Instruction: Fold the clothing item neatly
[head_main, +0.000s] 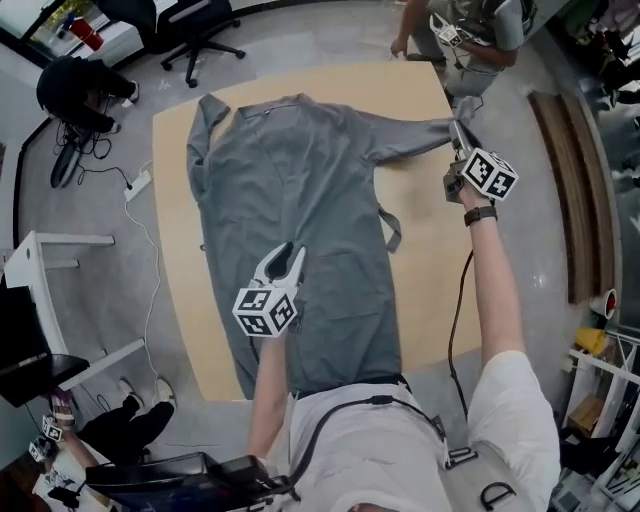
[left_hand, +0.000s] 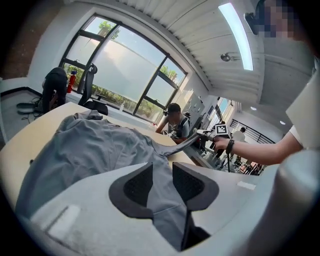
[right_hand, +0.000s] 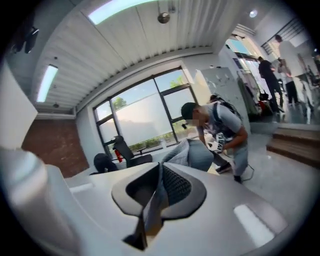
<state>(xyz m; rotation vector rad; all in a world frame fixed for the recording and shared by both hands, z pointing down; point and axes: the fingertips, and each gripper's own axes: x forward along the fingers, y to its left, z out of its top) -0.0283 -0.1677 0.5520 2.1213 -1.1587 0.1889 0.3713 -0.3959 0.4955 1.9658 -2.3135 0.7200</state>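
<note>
A pale wooden table with rounded corners (head_main: 425, 260) stands on a grey polished concrete floor (head_main: 330, 40); a black wheeled office chair (head_main: 195, 30) sits beyond its far edge, and a second person (head_main: 470, 30) bends at the far right corner. The gripper views show tall dark-framed windows (left_hand: 125, 70) and a ribbed white ceiling with a strip light (left_hand: 240, 35).

A long grey woven garment (head_main: 300, 180) lies spread flat along the table, collar at the far end and hem over the near edge; its cloth is matte and softly creased, and a narrow tie strap (head_main: 390, 228) trails off its right side.

The right gripper (head_main: 460, 135) has its dark ribbed pads drawn together on the cuff of the right sleeve (head_main: 410, 135), which is lifted and stretched out over the table's right edge. The left gripper (head_main: 290, 255) is over the garment's middle; its jaws stand partly apart with grey cloth filling the gap from pad to pad and running into the throat, held as a thick fold.
</note>
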